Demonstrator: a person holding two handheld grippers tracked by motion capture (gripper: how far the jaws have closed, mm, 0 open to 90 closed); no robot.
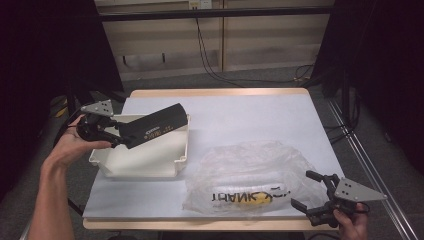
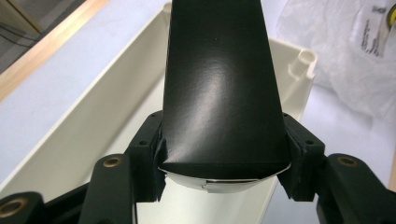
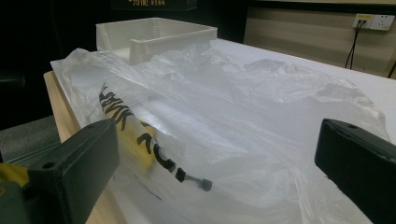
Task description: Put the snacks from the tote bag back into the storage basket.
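L gripper (image 1: 121,138) clamped on black box (image 1: 159,123), pads pressing both sides at near end; box tilted up over white bin (image 1: 181,161) at table's (image 1: 250,112) left. R gripper (image 1: 306,190) wide open, nothing between jaws, near edge beside clear bag (image 1: 250,170).

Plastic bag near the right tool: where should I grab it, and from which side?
Grip the loose crumpled film at the bag's near right corner, coming in low from the table's front edge, where the right tool already sits open. The film bunches up there for the tool to pinch, while the printed middle lies over something solid inside.
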